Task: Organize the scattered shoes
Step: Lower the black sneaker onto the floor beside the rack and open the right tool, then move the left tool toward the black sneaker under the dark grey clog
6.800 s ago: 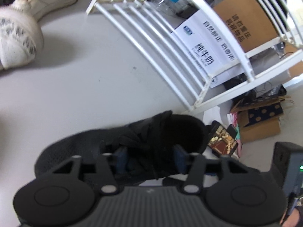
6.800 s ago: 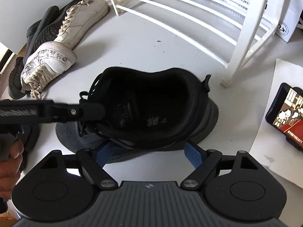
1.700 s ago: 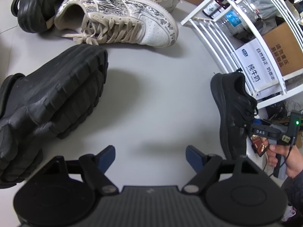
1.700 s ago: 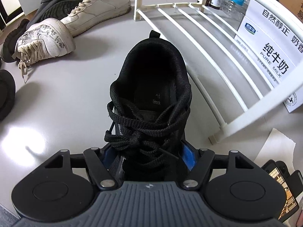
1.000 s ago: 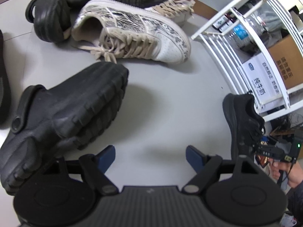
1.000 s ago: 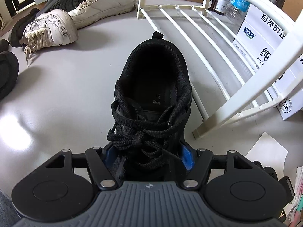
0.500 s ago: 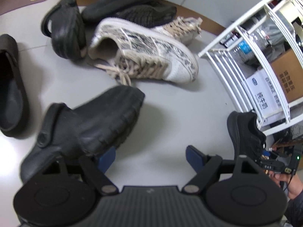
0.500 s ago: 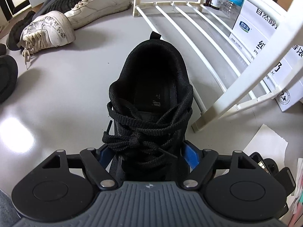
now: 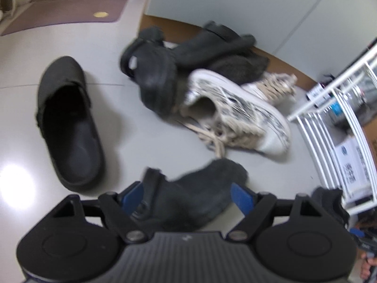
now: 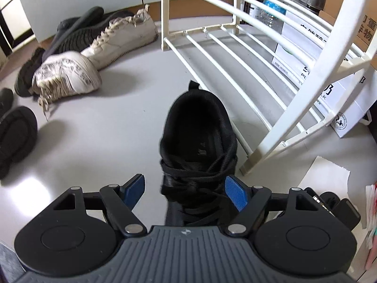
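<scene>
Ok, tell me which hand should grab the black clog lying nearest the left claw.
Left, probably. The left claw is open with the black clog lying between its pads. The right claw sits open over the black sneaker by the white rack, with the clog off at its far left.

surface: grey floor (image 10: 122, 122) | lying on it: black sneaker (image 10: 200, 127), white sneakers (image 10: 70, 75), seemingly clogs (image 9: 68, 127) | standing: white rack (image 10: 289, 127)

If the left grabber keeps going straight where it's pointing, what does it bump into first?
Most likely the black clog lying between the open left gripper fingers, just ahead and below. The picture is blurred, so how far off it is stays unclear.
</scene>
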